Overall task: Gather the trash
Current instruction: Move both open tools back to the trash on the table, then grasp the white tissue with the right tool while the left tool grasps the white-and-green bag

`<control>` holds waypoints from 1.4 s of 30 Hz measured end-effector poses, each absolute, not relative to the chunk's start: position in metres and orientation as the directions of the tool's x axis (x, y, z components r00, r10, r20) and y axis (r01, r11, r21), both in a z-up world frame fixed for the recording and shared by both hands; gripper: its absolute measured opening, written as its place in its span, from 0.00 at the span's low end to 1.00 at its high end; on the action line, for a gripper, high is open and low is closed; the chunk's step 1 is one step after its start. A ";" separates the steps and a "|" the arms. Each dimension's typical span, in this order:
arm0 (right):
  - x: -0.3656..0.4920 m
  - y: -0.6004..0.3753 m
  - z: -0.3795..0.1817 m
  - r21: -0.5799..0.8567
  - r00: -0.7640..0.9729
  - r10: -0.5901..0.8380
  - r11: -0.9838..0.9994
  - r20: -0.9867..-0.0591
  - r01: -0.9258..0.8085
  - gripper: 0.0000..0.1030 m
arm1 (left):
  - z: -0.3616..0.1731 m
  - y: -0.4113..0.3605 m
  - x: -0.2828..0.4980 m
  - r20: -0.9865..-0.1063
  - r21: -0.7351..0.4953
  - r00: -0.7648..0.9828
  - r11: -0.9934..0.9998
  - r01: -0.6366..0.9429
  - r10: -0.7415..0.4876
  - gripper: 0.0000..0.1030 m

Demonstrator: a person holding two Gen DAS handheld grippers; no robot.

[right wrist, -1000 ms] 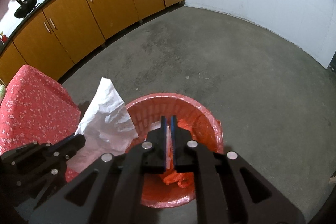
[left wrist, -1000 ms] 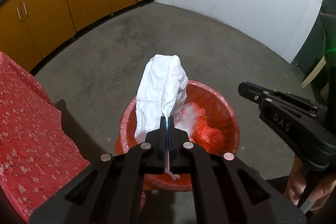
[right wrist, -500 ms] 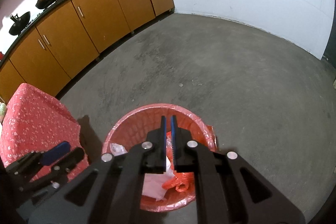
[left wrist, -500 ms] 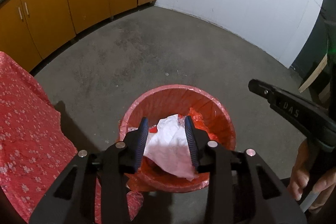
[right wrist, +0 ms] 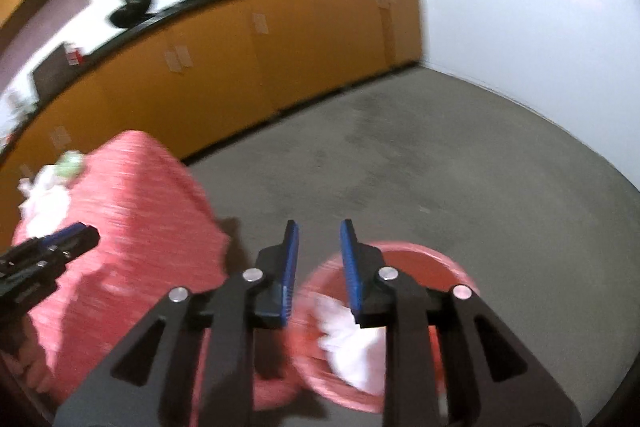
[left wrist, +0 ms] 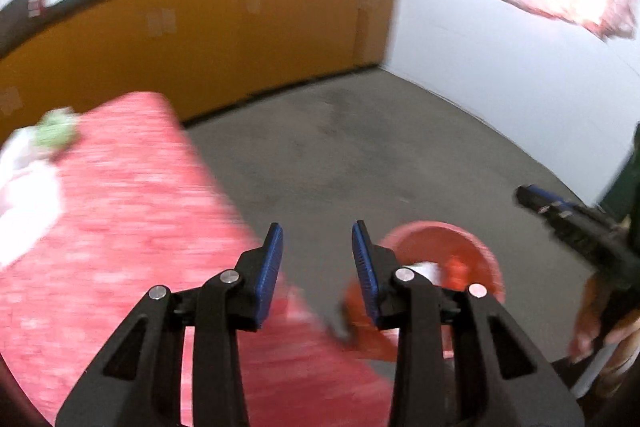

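Both tongs, left parted and right opening, were empty above the red bin, while light, soft crumpled paper beyond it on the table looked pinchable by any raised fold.

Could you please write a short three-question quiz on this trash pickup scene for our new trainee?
1. True or false: the left gripper is holding a piece of trash.
2. Where does the white paper lie? A) on the floor B) inside the red bin C) on the counter
3. Fill in: more white and green trash lies on the table covered with a ___ cloth.

Key
1. False: nothing is between its pads.
2. B
3. red

The right gripper is opening, with nothing between its pads.
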State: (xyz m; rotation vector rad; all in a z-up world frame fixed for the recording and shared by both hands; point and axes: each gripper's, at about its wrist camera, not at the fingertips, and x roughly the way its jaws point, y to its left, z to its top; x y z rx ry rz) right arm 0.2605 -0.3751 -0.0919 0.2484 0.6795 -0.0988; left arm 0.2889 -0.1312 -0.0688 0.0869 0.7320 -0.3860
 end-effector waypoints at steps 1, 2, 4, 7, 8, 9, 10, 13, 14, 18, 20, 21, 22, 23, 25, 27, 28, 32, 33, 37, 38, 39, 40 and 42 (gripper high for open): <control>0.268 -0.357 -0.083 0.202 0.783 0.023 0.970 -0.622 0.132 0.27 | -0.064 -0.103 0.290 -0.658 -0.034 0.706 0.946 0.321 -0.263 0.35; 0.276 -0.336 -0.073 0.207 0.789 0.061 0.975 -0.611 0.085 0.28 | -0.060 -0.080 0.291 -0.651 -0.017 0.726 0.961 0.277 -0.221 0.35; 0.290 -0.300 -0.059 0.212 0.791 0.121 0.977 -0.600 0.011 0.33 | -0.055 -0.036 0.291 -0.635 0.004 0.758 0.981 0.196 -0.149 0.35; 0.320 -0.222 -0.044 0.219 0.767 0.233 0.968 -0.598 -0.123 0.39 | -0.050 0.033 0.287 -0.617 0.026 0.786 0.998 0.063 -0.034 0.35; 0.330 -0.194 -0.041 0.221 0.755 0.268 0.961 -0.599 -0.166 0.40 | -0.049 0.056 0.284 -0.611 0.033 0.792 0.999 0.016 0.007 0.36; 0.339 -0.169 -0.039 0.224 0.742 0.297 0.954 -0.601 -0.200 0.42 | -0.047 0.072 0.281 -0.606 0.036 0.795 0.999 -0.015 0.034 0.36; 0.343 -0.149 -0.037 0.226 0.733 0.315 0.949 -0.603 -0.222 0.46 | -0.047 0.093 0.277 -0.603 0.035 0.795 0.998 -0.055 0.065 0.36; 0.357 -0.075 -0.034 0.240 0.691 0.380 0.925 -0.614 -0.295 0.57 | -0.044 0.142 0.263 -0.595 0.025 0.793 0.989 -0.148 0.134 0.36; 0.363 -0.045 -0.034 0.245 0.678 0.398 0.917 -0.618 -0.315 0.60 | -0.045 0.157 0.260 -0.593 0.018 0.791 0.985 -0.171 0.148 0.37; 0.375 0.035 -0.040 0.229 0.653 0.416 0.906 -0.632 -0.355 0.73 | -0.052 0.213 0.245 -0.589 0.012 0.780 0.968 -0.251 0.209 0.37; 0.379 0.069 -0.047 0.205 0.643 0.402 0.910 -0.652 -0.361 0.73 | -0.057 0.230 0.241 -0.589 0.007 0.776 0.962 -0.273 0.224 0.37; 0.381 0.079 -0.051 0.195 0.640 0.393 0.913 -0.660 -0.359 0.74 | -0.059 0.239 0.236 -0.590 0.004 0.773 0.958 -0.288 0.235 0.37; 0.383 0.088 -0.053 0.180 0.640 0.378 0.918 -0.669 -0.354 0.74 | -0.061 0.247 0.230 -0.590 0.001 0.770 0.954 -0.301 0.243 0.37; 0.386 0.099 -0.056 0.168 0.643 0.364 0.923 -0.674 -0.347 0.74 | -0.064 0.257 0.229 -0.593 -0.008 0.765 0.948 -0.319 0.252 0.37; 0.389 0.113 -0.063 0.137 0.655 0.325 0.936 -0.682 -0.323 0.77 | -0.068 0.272 0.224 -0.599 -0.040 0.760 0.939 -0.342 0.251 0.37; 0.391 0.124 -0.069 0.099 0.659 0.285 0.947 -0.696 -0.305 0.79 | -0.070 0.283 0.223 -0.603 -0.075 0.761 0.932 -0.356 0.242 0.37; 0.392 0.129 -0.073 0.082 0.661 0.269 0.951 -0.701 -0.300 0.79 | -0.070 0.287 0.222 -0.603 -0.088 0.761 0.929 -0.361 0.239 0.37; 0.403 0.135 -0.089 0.032 0.632 0.200 0.963 -0.749 -0.267 0.27 | -0.069 0.293 0.224 -0.600 -0.115 0.766 0.923 -0.367 0.229 0.37; 0.409 0.129 -0.096 0.074 0.595 0.218 0.963 -0.774 -0.257 0.03 | -0.068 0.293 0.225 -0.599 -0.116 0.769 0.925 -0.362 0.225 0.37; 0.411 0.098 -0.100 0.139 0.600 0.236 0.969 -0.764 -0.205 0.03 | -0.069 0.283 0.236 -0.596 -0.112 0.777 0.937 -0.331 0.203 0.37; 0.409 0.090 -0.099 0.142 0.612 0.237 0.970 -0.754 -0.199 0.02 | -0.069 0.278 0.241 -0.596 -0.111 0.779 0.942 -0.317 0.192 0.37; 0.407 0.079 -0.096 0.156 0.626 0.244 0.969 -0.740 -0.193 0.02 | -0.069 0.274 0.244 -0.597 -0.108 0.781 0.946 -0.307 0.185 0.37; 0.406 0.073 -0.094 0.157 0.635 0.242 0.969 -0.734 -0.189 0.02 | -0.069 0.268 0.250 -0.596 -0.106 0.784 0.950 -0.293 0.175 0.38; 0.405 0.058 -0.091 0.153 0.656 0.238 0.971 -0.716 -0.185 0.02 | -0.068 0.255 0.263 -0.592 -0.107 0.791 0.958 -0.264 0.153 0.42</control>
